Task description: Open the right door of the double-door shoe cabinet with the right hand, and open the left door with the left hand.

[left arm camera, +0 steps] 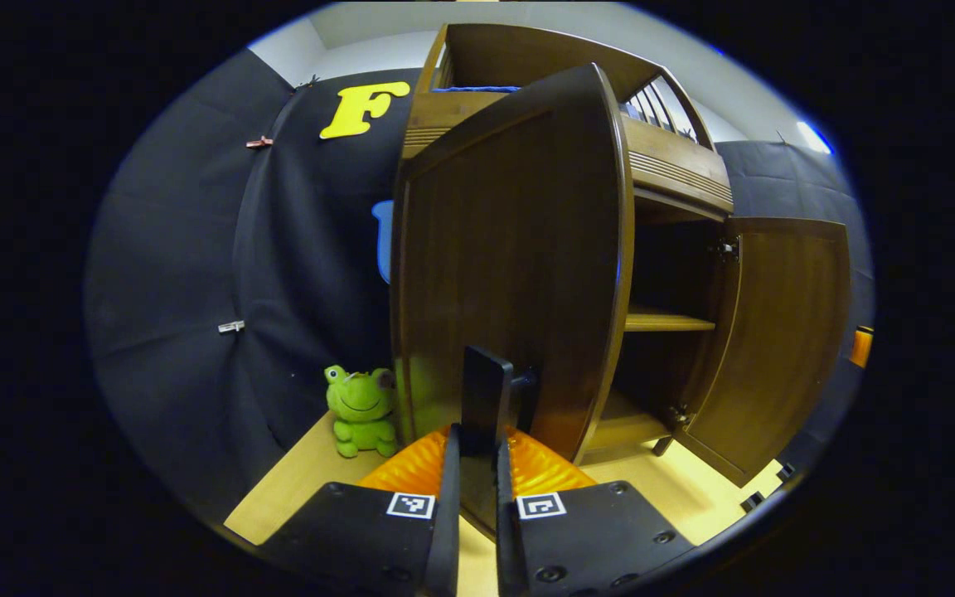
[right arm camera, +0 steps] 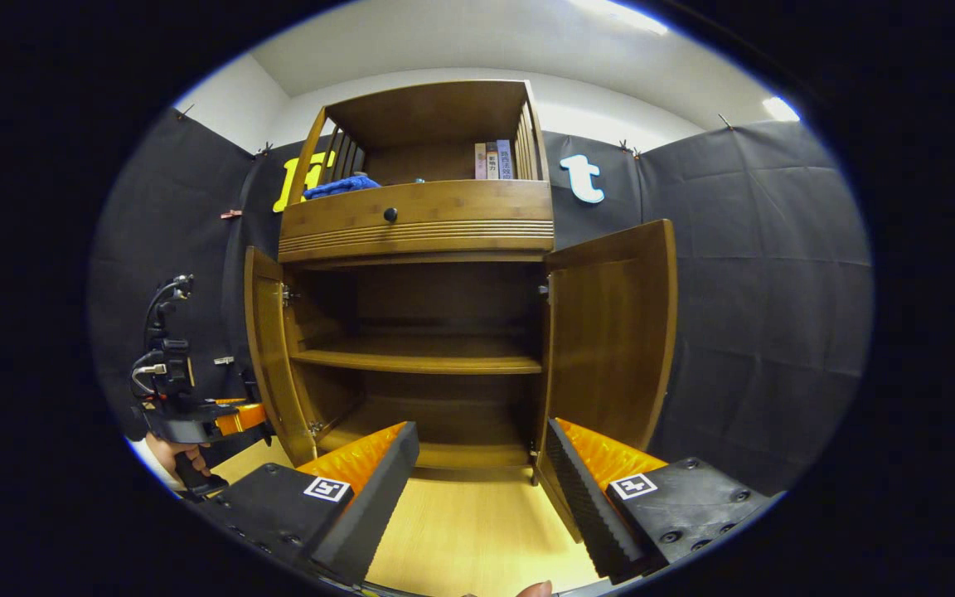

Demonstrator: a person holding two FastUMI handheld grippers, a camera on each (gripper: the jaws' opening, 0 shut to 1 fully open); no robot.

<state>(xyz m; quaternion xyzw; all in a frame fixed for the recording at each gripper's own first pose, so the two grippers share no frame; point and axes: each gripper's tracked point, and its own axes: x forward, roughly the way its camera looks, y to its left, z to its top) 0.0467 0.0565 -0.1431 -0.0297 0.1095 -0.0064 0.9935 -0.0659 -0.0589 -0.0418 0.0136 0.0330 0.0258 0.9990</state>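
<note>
At the shoe cabinet (right arm camera: 419, 332), nearest in the left gripper view, the left gripper (left arm camera: 477, 489) is sitting with fingers nearly together, clamping the edge of the left door (left arm camera: 511, 274), which is standing swung wide open. Just beside that door's hinge side, a green frog plush (left arm camera: 361, 410) is sitting on the wooden floor (left arm camera: 295, 485). In the right gripper view the right gripper (right arm camera: 482, 497) is hanging in front of the cabinet with fingers spread wide, gripping nothing, just short of the open right door (right arm camera: 610, 340). Farther in, the cabinet's shelf (right arm camera: 419, 361) is lying bare; above it, a drawer (right arm camera: 419, 217), a blue cloth (right arm camera: 341, 186) and books (right arm camera: 494, 160) are sitting on top.
</note>
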